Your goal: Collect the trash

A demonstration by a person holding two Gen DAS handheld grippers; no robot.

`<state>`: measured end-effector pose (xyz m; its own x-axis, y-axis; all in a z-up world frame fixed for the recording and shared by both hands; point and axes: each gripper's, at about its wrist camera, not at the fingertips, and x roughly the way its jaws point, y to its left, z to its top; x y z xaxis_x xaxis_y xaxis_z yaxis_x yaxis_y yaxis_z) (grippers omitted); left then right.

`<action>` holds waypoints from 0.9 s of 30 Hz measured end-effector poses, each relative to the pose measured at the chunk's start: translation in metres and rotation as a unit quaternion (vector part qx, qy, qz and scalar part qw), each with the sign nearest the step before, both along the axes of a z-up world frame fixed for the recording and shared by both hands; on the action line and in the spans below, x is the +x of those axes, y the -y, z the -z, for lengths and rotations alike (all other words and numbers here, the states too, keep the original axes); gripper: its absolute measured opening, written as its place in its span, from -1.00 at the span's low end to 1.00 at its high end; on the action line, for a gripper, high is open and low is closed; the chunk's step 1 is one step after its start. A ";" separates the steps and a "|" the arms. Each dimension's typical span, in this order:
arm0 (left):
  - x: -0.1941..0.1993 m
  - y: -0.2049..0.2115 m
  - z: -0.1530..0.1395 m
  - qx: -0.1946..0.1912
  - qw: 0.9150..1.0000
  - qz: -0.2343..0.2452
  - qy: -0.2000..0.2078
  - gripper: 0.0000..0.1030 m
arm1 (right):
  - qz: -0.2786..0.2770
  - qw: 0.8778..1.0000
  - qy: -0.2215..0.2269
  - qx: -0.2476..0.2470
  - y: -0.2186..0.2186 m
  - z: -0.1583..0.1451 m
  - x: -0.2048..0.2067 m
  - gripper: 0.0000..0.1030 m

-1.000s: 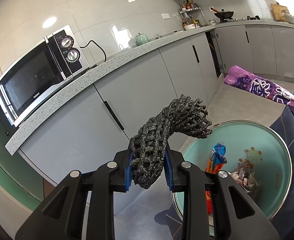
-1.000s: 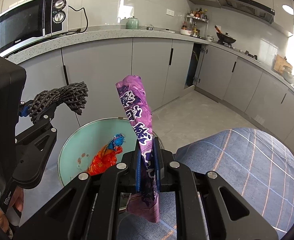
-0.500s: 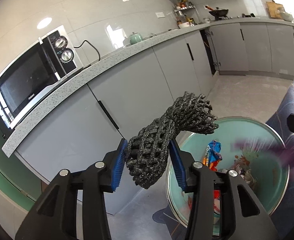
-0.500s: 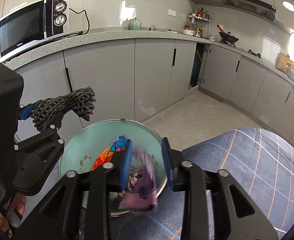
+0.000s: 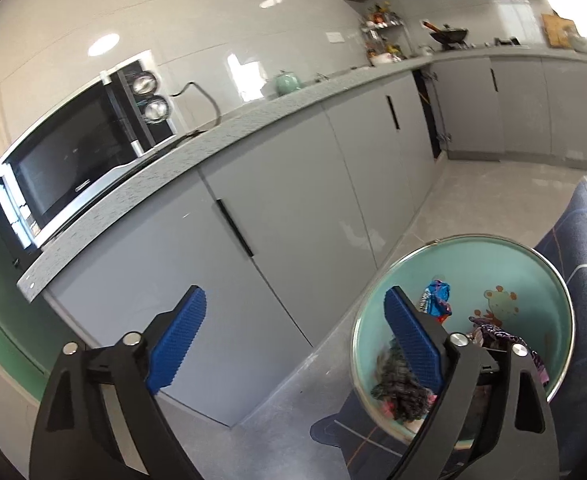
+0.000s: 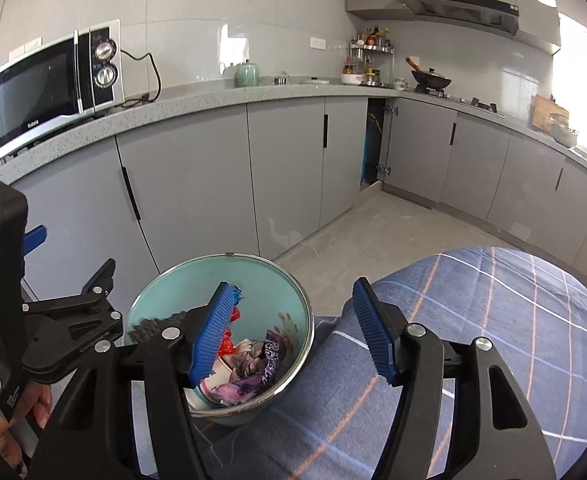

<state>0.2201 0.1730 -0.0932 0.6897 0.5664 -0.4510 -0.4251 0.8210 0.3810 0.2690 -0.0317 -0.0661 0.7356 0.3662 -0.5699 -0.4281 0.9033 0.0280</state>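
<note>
My left wrist camera looks forward and down past its fingers, close above the turquoise bin (image 5: pixel 533 264). My right wrist camera looks down on the same bin (image 6: pixel 181 280) from the other side. Both share the microwave (image 5: pixel 77 160) and counter.

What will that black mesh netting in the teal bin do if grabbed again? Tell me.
The black mesh netting lies crumpled in the teal bin, so it is probably floppy and light. Its open weave may snag on the purple wrapper beside it.
</note>
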 end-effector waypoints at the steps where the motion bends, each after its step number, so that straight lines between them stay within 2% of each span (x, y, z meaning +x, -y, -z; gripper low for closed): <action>1: -0.003 -0.001 -0.001 -0.002 1.000 -0.002 0.003 0.77 | 0.000 1.000 0.002 0.003 0.001 -0.002 -0.005 0.23; 5: -0.021 -0.003 -0.010 -0.007 1.000 -0.006 0.017 0.85 | 0.000 1.000 0.012 0.004 0.004 -0.010 -0.021 0.23; 12: -0.037 0.007 -0.031 -0.005 0.999 0.007 0.046 0.87 | 0.014 0.999 0.039 0.008 0.014 -0.027 -0.043 0.27; 27: -0.051 0.019 -0.053 -0.007 0.996 0.020 0.081 0.89 | 0.028 0.998 0.063 0.007 0.027 -0.039 -0.062 0.27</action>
<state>0.1688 0.1544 -0.0398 0.7762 0.5310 -0.3399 -0.4466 0.8437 0.2979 0.2074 -0.0587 -0.0273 0.8212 0.3292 -0.4661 -0.3770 0.9261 -0.0101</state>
